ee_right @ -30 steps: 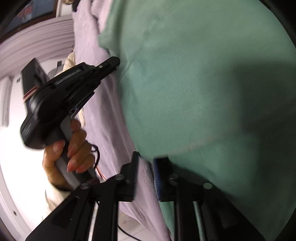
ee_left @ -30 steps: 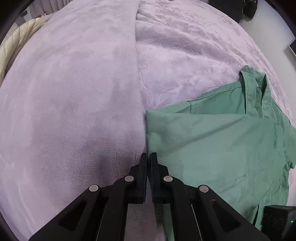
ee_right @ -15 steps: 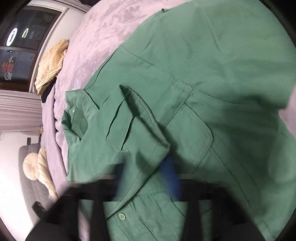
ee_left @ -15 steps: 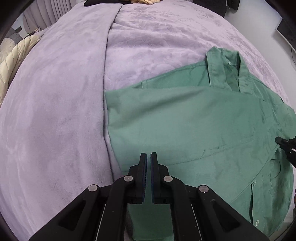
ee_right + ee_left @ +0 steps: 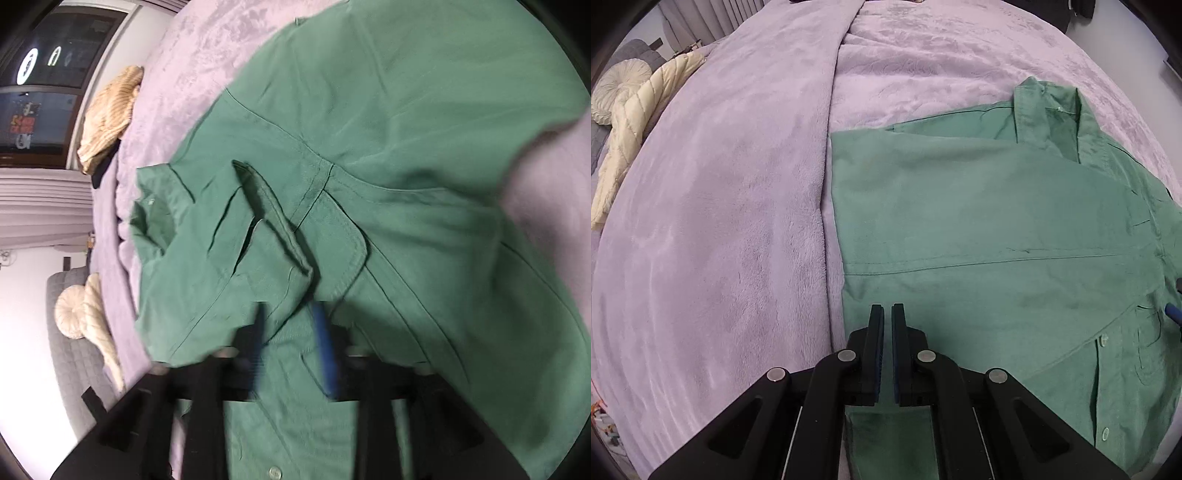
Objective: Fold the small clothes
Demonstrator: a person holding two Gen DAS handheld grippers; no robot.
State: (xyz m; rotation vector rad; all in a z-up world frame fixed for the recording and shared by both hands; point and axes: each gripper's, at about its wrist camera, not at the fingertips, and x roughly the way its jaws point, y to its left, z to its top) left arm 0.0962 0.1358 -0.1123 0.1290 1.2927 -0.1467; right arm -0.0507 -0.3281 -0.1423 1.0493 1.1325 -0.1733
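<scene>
A green shirt [image 5: 990, 236] lies spread on a lilac bed cover [image 5: 713, 229], part-way through being folded: one side panel is already turned over the body, its straight edge running just ahead and to the left of the left gripper [image 5: 887, 314], while the collar [image 5: 1049, 110] sits far ahead and to the right. The left gripper is clenched, and in its own view the shirt's lower edge seems to run down between the closed jaws, so it appears to be pinching the cloth. The right gripper [image 5: 291, 314], blurred in its own view, hangs over the button placket with its blue-padded jaws parted after just opening; a rumpled fold of the shirt lies directly in front of them, but they press on nothing. Judging by the layout, one lengthwise fold is down; the opposite side and the crosswise folds appear to remain.
</scene>
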